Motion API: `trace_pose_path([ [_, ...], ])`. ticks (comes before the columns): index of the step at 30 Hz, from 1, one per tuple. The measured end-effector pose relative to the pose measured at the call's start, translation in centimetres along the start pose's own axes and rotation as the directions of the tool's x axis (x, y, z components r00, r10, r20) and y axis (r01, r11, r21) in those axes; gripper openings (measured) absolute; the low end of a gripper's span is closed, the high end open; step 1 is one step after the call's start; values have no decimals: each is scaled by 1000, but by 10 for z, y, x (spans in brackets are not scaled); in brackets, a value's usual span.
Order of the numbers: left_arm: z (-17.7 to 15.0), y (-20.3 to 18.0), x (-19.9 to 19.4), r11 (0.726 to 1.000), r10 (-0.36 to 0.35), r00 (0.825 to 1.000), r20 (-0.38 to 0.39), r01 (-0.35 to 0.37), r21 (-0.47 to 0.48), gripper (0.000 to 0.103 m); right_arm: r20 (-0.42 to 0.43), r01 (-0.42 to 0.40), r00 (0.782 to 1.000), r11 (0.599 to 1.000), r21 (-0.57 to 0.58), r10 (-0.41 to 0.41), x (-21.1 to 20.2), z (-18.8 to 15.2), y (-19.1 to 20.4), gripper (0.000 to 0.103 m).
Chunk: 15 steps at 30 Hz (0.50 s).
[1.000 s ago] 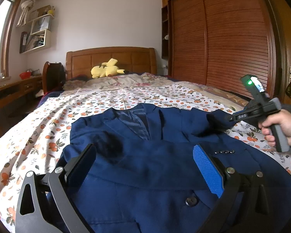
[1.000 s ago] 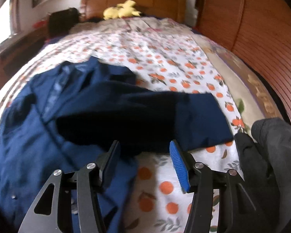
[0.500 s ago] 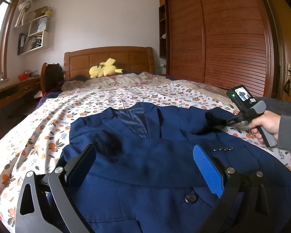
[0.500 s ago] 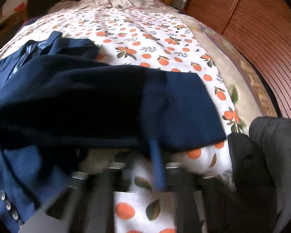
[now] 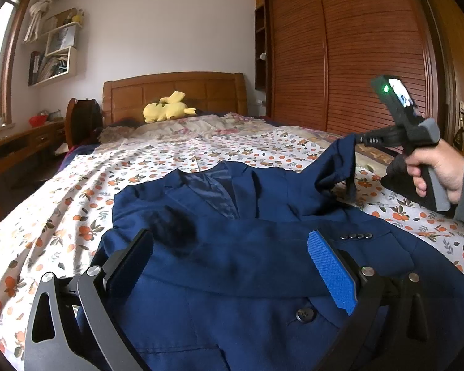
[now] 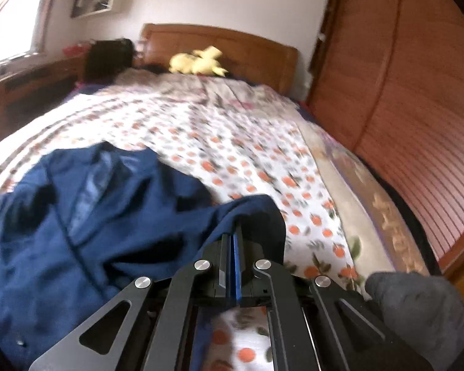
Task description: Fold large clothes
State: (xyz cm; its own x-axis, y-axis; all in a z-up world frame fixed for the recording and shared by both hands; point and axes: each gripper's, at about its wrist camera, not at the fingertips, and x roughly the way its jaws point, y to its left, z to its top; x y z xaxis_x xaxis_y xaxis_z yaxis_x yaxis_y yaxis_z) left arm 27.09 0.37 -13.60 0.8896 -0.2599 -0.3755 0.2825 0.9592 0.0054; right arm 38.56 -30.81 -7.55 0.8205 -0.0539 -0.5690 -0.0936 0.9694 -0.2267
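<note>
A navy blue suit jacket (image 5: 232,247) lies face up on the bed, collar toward the headboard; it also shows in the right wrist view (image 6: 92,216). One sleeve lies folded across its chest. My right gripper (image 6: 233,247) is shut on the end of the other sleeve (image 6: 256,213) and holds it lifted above the bed. In the left wrist view the right gripper (image 5: 360,139) pinches that sleeve (image 5: 337,170) at the right. My left gripper (image 5: 232,266) is open and empty, low over the jacket's front.
The bed has an orange-flower sheet (image 5: 77,204) and a wooden headboard (image 5: 173,92) with a yellow plush toy (image 5: 167,111). A brown slatted wardrobe (image 5: 355,61) runs along the right. A wooden desk (image 5: 15,145) stands at the left. A dark grey cloth (image 6: 417,303) lies at the bed's right edge.
My right gripper closed on the end of the right sleeve and lifted it off the bed. The left gripper has stayed open over the jacket.
</note>
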Motion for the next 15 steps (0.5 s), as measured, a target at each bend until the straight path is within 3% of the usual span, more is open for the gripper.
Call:
trace_pose_path([
  [8,1,5,-7,1000,13,1000,7,-13,-4,101,61,-128,989,990,-66,132,-43,16,53,1],
  [15,3,14,-10,999,30,1000,7,-30,-17,101,8,-303,952,943,-140,307,-64,3,111,1],
])
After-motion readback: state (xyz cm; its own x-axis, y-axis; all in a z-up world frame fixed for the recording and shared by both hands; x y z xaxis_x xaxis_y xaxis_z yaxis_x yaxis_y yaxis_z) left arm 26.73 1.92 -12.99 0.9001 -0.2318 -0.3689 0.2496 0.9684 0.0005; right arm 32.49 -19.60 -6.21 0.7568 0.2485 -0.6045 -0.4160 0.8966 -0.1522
